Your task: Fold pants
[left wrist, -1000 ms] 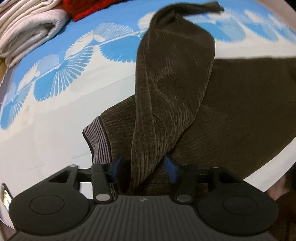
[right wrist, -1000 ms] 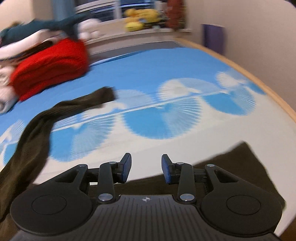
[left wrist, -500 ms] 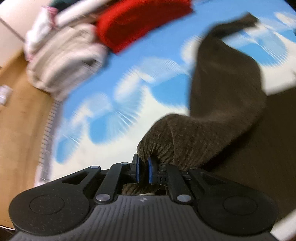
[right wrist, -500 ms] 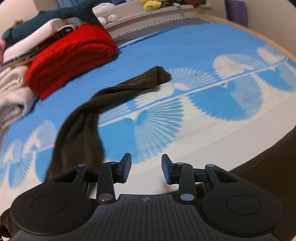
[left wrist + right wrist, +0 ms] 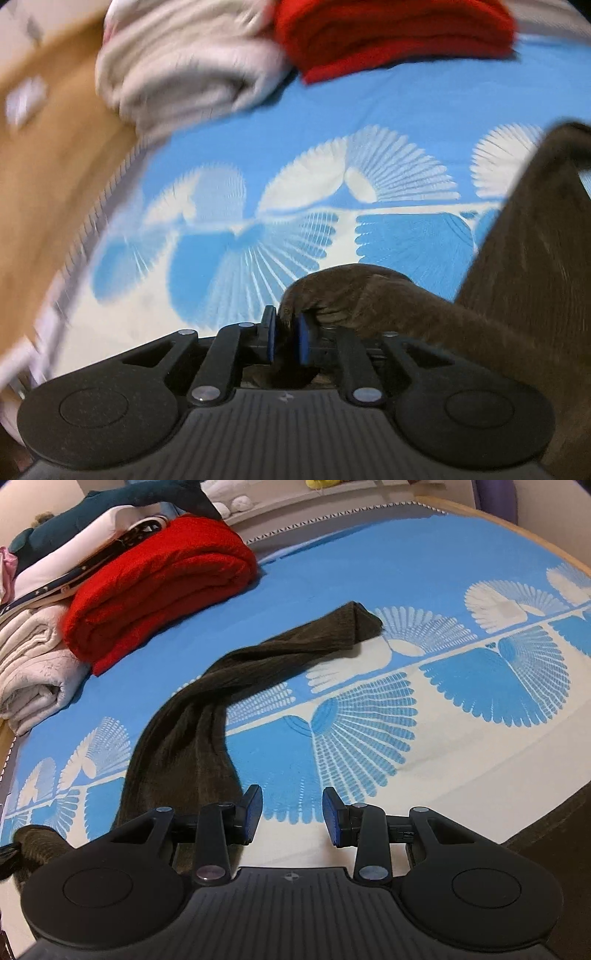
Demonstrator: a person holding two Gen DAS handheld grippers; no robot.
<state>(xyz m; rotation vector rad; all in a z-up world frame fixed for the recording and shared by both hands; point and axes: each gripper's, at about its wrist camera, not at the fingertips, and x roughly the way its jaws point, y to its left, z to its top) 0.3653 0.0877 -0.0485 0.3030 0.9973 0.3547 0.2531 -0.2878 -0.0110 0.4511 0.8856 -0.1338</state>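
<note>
Dark brown ribbed pants [image 5: 192,720] lie on a bed covered by a blue sheet [image 5: 369,572] printed with white fan shapes. One leg stretches diagonally across the sheet, its cuff ending near the middle of the bed. The left gripper [image 5: 283,338] has its blue-padded fingers [image 5: 304,338] pinched narrowly on a bunched fold of the pants. The right gripper [image 5: 291,814] hovers above the sheet with fingers spread wide, holding nothing, just right of the pant leg. At the bed's far left corner sits a folded red blanket [image 5: 159,579], with a cream blanket [image 5: 33,664] beside it and more clothes stacked behind. The left view is motion-blurred.
</note>
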